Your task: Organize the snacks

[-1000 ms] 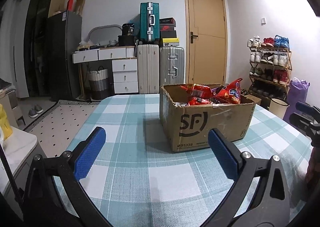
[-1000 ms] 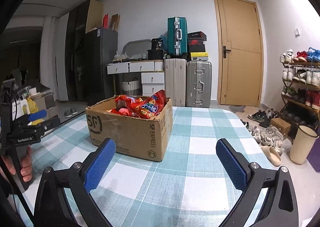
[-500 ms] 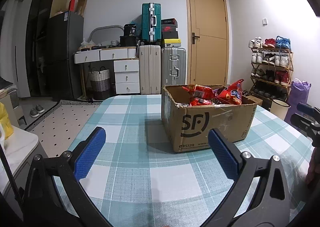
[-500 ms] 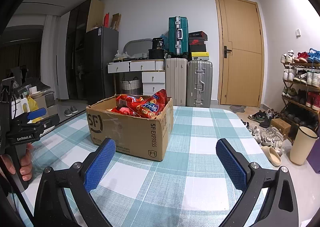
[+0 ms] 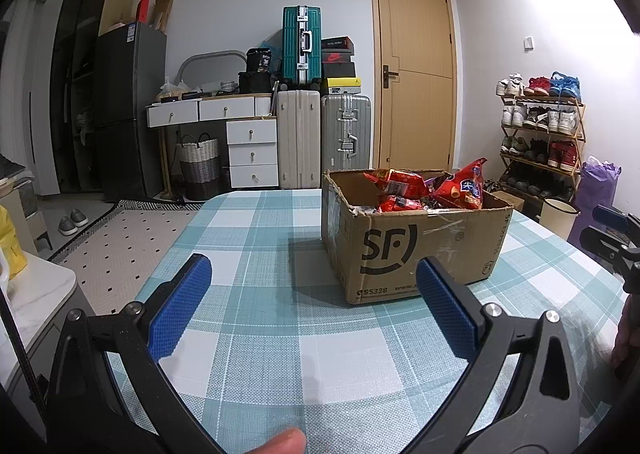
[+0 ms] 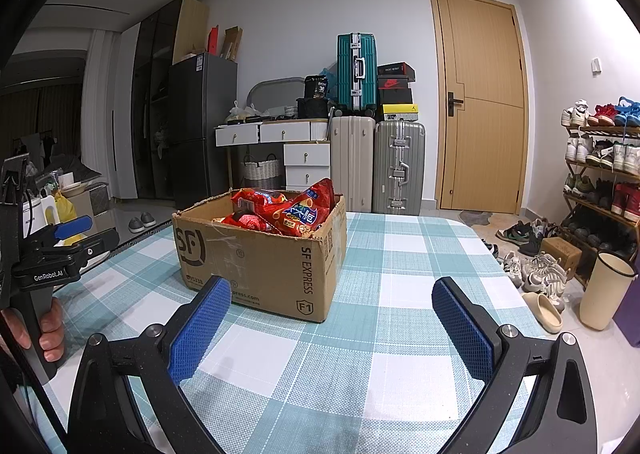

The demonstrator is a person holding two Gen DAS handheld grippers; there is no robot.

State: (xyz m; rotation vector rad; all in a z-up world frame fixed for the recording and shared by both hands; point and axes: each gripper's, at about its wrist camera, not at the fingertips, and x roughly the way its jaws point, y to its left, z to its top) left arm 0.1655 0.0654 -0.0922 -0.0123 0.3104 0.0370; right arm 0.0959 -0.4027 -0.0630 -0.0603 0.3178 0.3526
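Note:
An open brown SF Express cardboard box (image 5: 416,242) stands on the checked table, ahead and right of my left gripper (image 5: 314,282). It holds several red snack bags (image 5: 460,186). In the right wrist view the box (image 6: 260,250) stands ahead and left of my right gripper (image 6: 332,306), with the snack bags (image 6: 292,210) heaped inside. Both grippers are open and empty, low over the table, short of the box. The left gripper's side shows at the left edge of the right wrist view (image 6: 68,230).
The table (image 5: 280,318) has a teal and white checked cloth. Behind it stand suitcases (image 5: 302,46), a white drawer desk (image 5: 224,110), a dark fridge (image 5: 128,110) and a door. A shoe rack (image 6: 600,174), loose shoes and a cream bin (image 6: 604,290) are at the right.
Both views have shifted slightly; the box sits a little closer in each. The grippers stay open and empty.

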